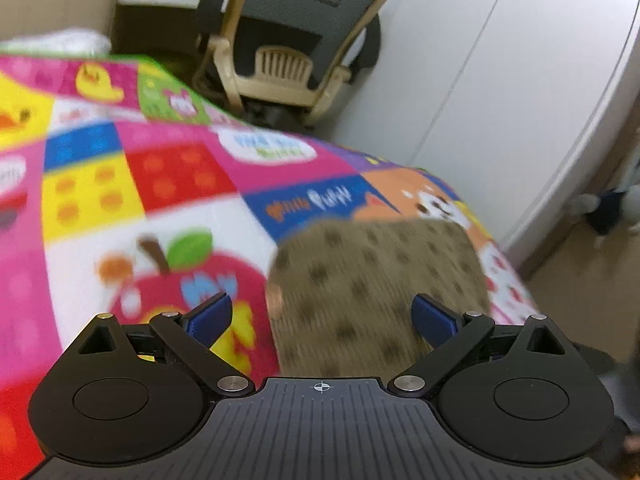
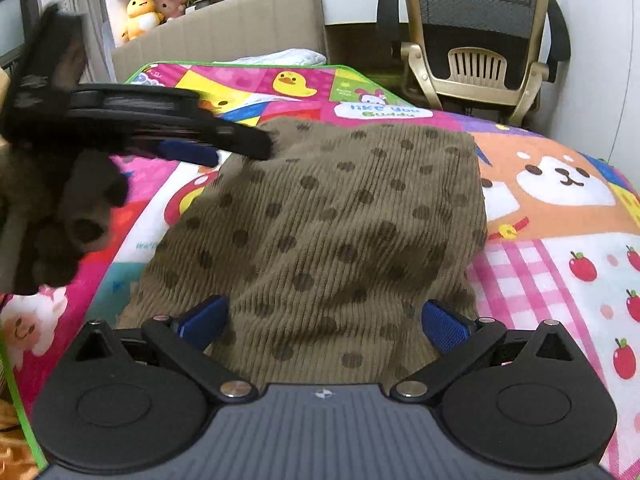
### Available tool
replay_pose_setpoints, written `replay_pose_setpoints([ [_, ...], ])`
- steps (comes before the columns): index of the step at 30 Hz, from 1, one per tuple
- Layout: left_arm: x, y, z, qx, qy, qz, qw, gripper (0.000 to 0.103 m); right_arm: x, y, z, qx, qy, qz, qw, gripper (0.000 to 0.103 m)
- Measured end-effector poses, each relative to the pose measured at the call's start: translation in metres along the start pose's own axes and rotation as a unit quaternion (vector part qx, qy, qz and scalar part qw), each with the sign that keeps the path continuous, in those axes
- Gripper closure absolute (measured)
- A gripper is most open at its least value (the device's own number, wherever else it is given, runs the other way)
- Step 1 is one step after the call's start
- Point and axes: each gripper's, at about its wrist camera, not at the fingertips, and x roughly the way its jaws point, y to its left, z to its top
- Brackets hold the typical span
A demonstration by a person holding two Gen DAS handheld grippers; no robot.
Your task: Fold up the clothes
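Note:
An olive-brown corduroy garment with dark dots (image 2: 340,224) lies folded on a colourful cartoon play mat (image 2: 560,272). My right gripper (image 2: 324,320) is open, its blue pads (image 2: 204,322) spread just above the garment's near edge. My left gripper (image 2: 224,148) shows from the side at the garment's far left corner, held by a dark-gloved hand. In the left wrist view the left gripper (image 1: 322,316) is open above the blurred garment (image 1: 376,296) and the mat (image 1: 140,184). Neither gripper holds anything.
A beige-framed mesh office chair (image 2: 476,36) stands beyond the mat, also in the left wrist view (image 1: 296,40). A cardboard box (image 2: 224,28) with plush toys (image 2: 140,12) stands behind. A white wall (image 1: 500,60) runs along the right.

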Motion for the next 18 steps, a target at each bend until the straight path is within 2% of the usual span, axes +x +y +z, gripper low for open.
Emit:
replay_pose_setpoints([
  [2,-0.006,0.005,-0.012,-0.018,0.016,-0.022,0.9995,0.004,-0.007,-0.007,0.0,0.007,0.006,0.013,1.0,0.0],
  [4,-0.007,0.008,-0.023,-0.027,0.032,-0.046,0.9981,0.015,-0.018,-0.019,0.005,0.026,-0.005,0.022,0.999,0.0],
  [5,-0.005,0.009,-0.027,-0.034,0.039,-0.058,0.997,0.024,-0.024,-0.026,0.01,0.041,-0.016,0.025,0.999,0.0],
  [7,-0.001,0.01,-0.03,-0.056,0.047,-0.079,0.9942,0.027,-0.029,-0.041,0.02,0.076,-0.04,0.015,0.996,0.0],
  [10,0.001,-0.002,-0.033,-0.037,0.049,-0.069,0.9957,0.027,-0.019,-0.054,0.031,0.09,-0.037,-0.041,0.994,0.0],
  [13,-0.003,-0.009,-0.035,-0.019,0.052,-0.064,0.9964,0.024,0.012,-0.045,0.025,0.027,0.02,-0.137,0.99,0.0],
  [14,-0.005,-0.008,-0.036,-0.024,0.055,-0.068,0.9959,0.022,0.018,-0.046,0.02,0.019,0.033,-0.147,0.988,0.0],
  [16,-0.006,-0.003,-0.04,-0.041,0.063,-0.08,0.9939,0.017,0.012,-0.054,0.012,0.039,0.03,-0.132,0.99,0.0],
  [18,-0.003,-0.002,-0.044,-0.05,0.07,-0.09,0.9922,0.015,-0.002,-0.068,0.009,0.082,0.008,-0.099,0.992,0.0],
])
